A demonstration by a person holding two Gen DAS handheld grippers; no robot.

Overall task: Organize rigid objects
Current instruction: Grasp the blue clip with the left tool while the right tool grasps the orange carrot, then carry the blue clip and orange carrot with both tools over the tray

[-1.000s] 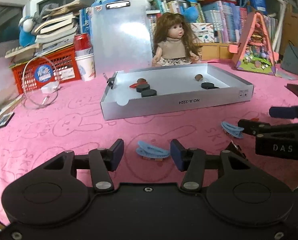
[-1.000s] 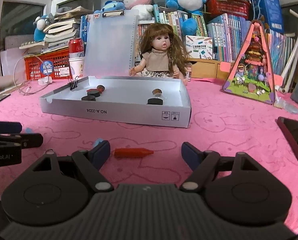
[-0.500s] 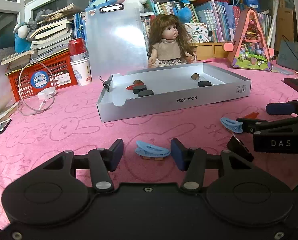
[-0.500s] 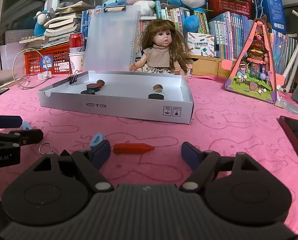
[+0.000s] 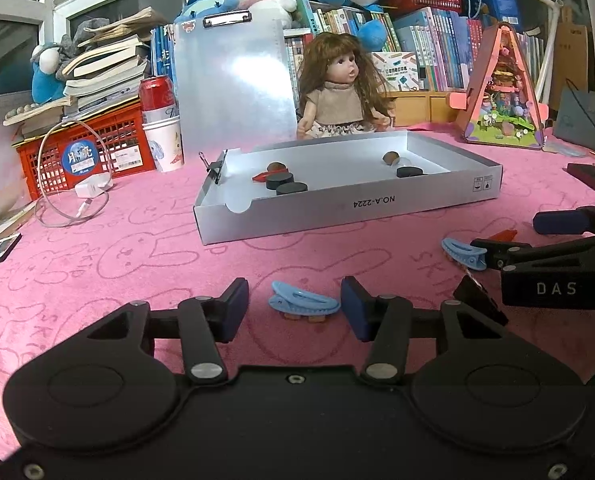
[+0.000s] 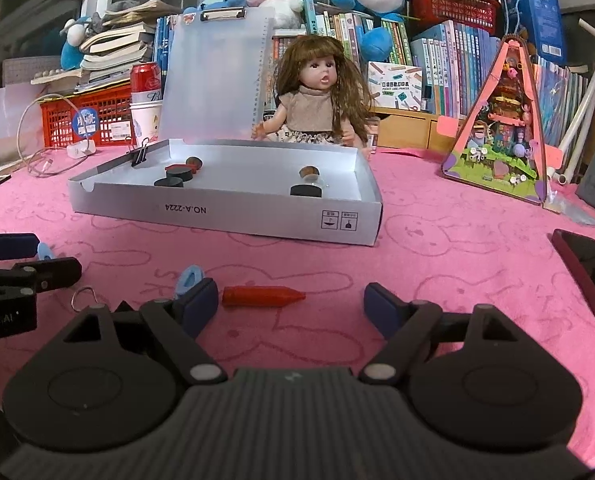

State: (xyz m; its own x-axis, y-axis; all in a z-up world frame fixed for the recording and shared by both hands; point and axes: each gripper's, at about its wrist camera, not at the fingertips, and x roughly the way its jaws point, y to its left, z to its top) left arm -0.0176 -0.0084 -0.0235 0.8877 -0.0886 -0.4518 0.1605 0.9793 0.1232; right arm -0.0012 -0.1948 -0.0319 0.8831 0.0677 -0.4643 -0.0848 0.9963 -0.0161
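A shallow white box (image 5: 349,208) (image 6: 225,212) on the pink cloth holds black discs (image 5: 285,184), brown balls and a red piece. My left gripper (image 5: 295,310) is open, low over the cloth. A blue hair clip (image 5: 303,303) lies between its fingers, clear of both pads. My right gripper (image 6: 291,310) is open wide, with a red crayon-shaped piece (image 6: 263,296) lying between its fingers, untouched. A second blue clip (image 6: 189,278) (image 5: 463,254) sits right by the right gripper's left finger. A black binder clip (image 5: 479,298) lies between the two grippers.
A doll (image 6: 317,100), a clear clipboard (image 5: 233,84) and shelves of books and plush toys stand behind the box. A red crate (image 5: 89,152), a can on a cup and a charger cable sit at left. A triangular toy house (image 6: 501,136) and a red phone (image 6: 585,268) are at right.
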